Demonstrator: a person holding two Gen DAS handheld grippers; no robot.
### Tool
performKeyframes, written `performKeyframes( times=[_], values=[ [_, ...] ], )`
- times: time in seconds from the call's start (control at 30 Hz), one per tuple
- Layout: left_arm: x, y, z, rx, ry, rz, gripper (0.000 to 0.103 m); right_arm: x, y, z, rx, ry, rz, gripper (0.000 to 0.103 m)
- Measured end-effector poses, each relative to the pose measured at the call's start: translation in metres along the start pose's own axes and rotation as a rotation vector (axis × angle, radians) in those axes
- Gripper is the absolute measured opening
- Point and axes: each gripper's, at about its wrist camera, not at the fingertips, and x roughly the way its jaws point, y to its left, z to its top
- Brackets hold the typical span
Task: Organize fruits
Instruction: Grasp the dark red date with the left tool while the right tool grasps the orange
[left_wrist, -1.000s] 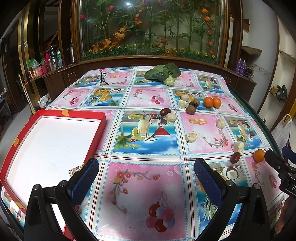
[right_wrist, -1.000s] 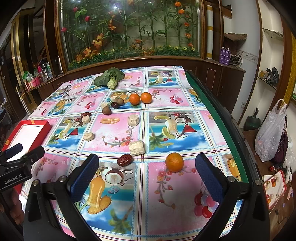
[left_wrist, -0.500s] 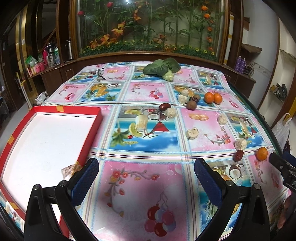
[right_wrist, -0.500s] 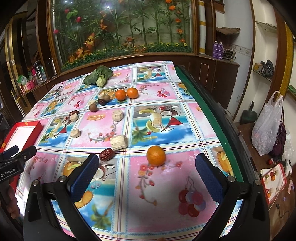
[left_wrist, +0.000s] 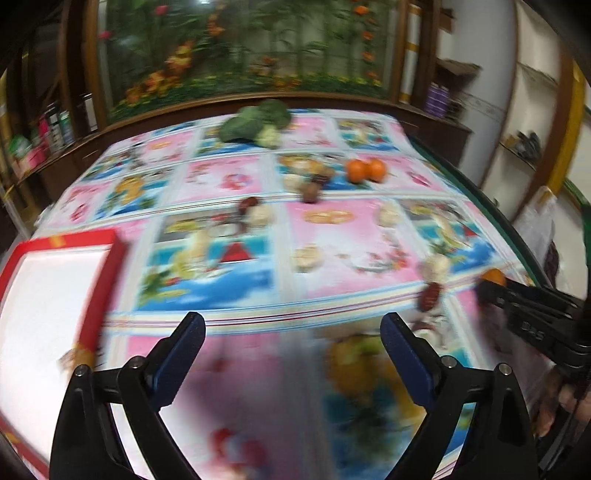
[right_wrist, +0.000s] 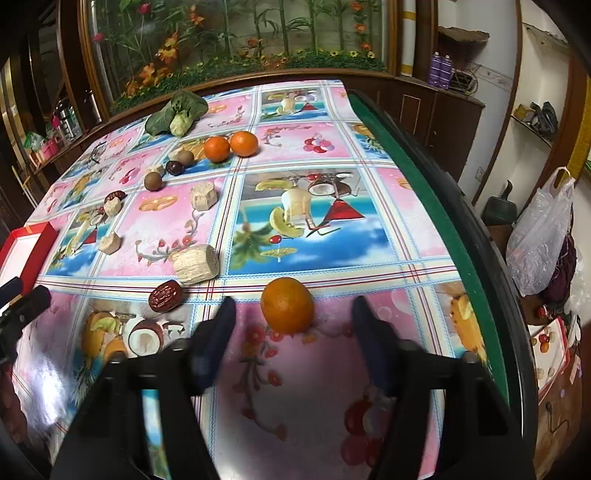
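Left wrist view, blurred: left gripper with fingers apart, above patterned surface; red tray at left.

Right wrist view: right gripper with fingers apart, orange lying between tips on surface; round, no clear long axis.

Indoor light from overhead is falling evenly on the glossy cloth of the counter, and pale glare is showing at its near left part in the right wrist view. The left wrist view is smearing heavily with motion blur: the counter and the red tray are streaking, while the left gripper is staying sharp. In the right wrist view the scene is rendering crisply, yet the right gripper is blurring. Fisheye distortion is bending edges, and corners are darkening.
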Motion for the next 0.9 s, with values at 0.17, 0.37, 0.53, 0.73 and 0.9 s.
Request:
performKeyframes(
  times=[0.17,0.37,0.53,0.73,0.9],
  values=[
    [0.014,-0.045,0.006,0.090,0.039,-0.077,0.084,0.003,-0.001,0.001,-0.005,0.018,0.030,0.029],
    [0.042,-0.087,0.010,0.163,0.130,-0.158,0.049,-0.007,-0.024,-0.004,0.044,0.003,0.045,0.029],
    [0.041,-0.087,0.012,0.164,0.112,-0.142,0.023,-0.019,-0.034,-0.008,0.061,-0.022,0.056,0.029],
    [0.020,-0.054,0.007,0.105,0.072,-0.080,0.022,-0.028,-0.029,-0.009,0.055,-0.043,0.080,0.029],
    [-0.016,0.000,-0.001,-0.006,0.023,-0.030,0.022,-0.030,-0.004,-0.010,0.012,-0.048,0.119,0.029]
  ],
)
